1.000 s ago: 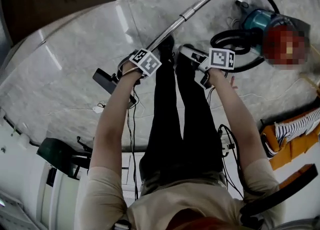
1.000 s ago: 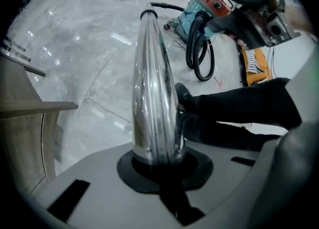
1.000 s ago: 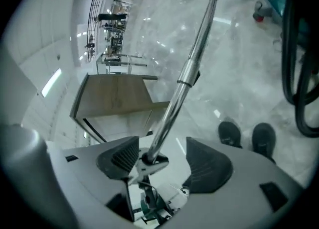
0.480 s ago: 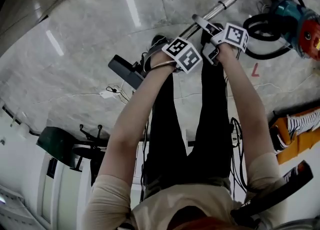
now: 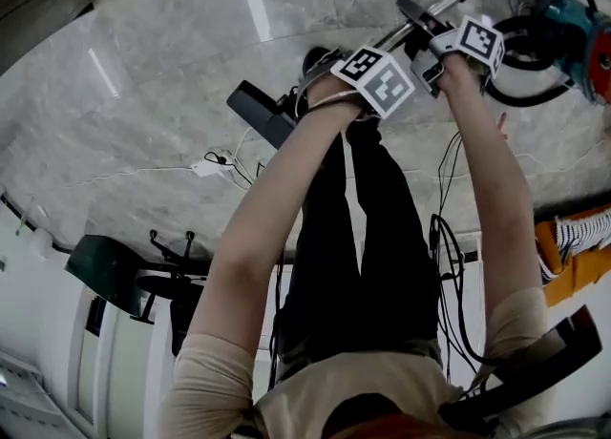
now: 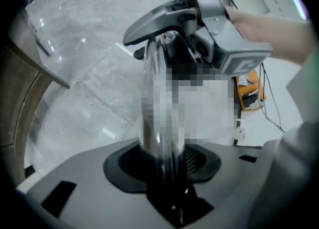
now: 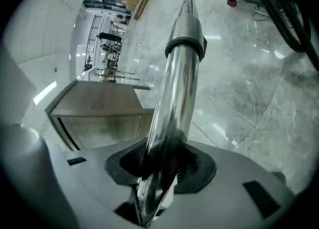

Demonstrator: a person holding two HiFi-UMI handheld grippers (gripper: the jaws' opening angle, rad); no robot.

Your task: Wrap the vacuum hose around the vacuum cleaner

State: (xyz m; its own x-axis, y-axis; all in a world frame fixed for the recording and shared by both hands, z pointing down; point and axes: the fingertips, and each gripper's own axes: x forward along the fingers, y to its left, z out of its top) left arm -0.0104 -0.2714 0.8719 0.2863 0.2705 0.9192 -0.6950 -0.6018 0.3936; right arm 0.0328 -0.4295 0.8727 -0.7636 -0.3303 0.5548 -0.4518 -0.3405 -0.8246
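Observation:
The vacuum's shiny metal tube (image 5: 449,0) slants from its black floor head (image 5: 260,113) up to the right. My left gripper (image 5: 323,65) sits low on the tube (image 6: 159,98). Its jaws (image 6: 167,173) have just been easing wider but still touch the tube on both sides. My right gripper (image 5: 412,13) holds the tube (image 7: 179,73) a little higher. Its jaws (image 7: 159,173) have just been closing onto it. The right gripper (image 6: 204,29) also shows in the left gripper view. The teal vacuum cleaner (image 5: 573,12) stands at the far right, its black hose (image 5: 520,57) looped beside it.
Thin cables and a small plug (image 5: 212,167) lie on the marble floor. An orange and striped bundle (image 5: 573,251) is at the right edge. A dark stand (image 5: 110,280) sits at lower left. A wooden cabinet (image 7: 99,108) stands beyond the tube.
Both hands and the tube have shifted up and to the right in the head view, and the floor head came along. The right gripper went from beside the tube to around it.

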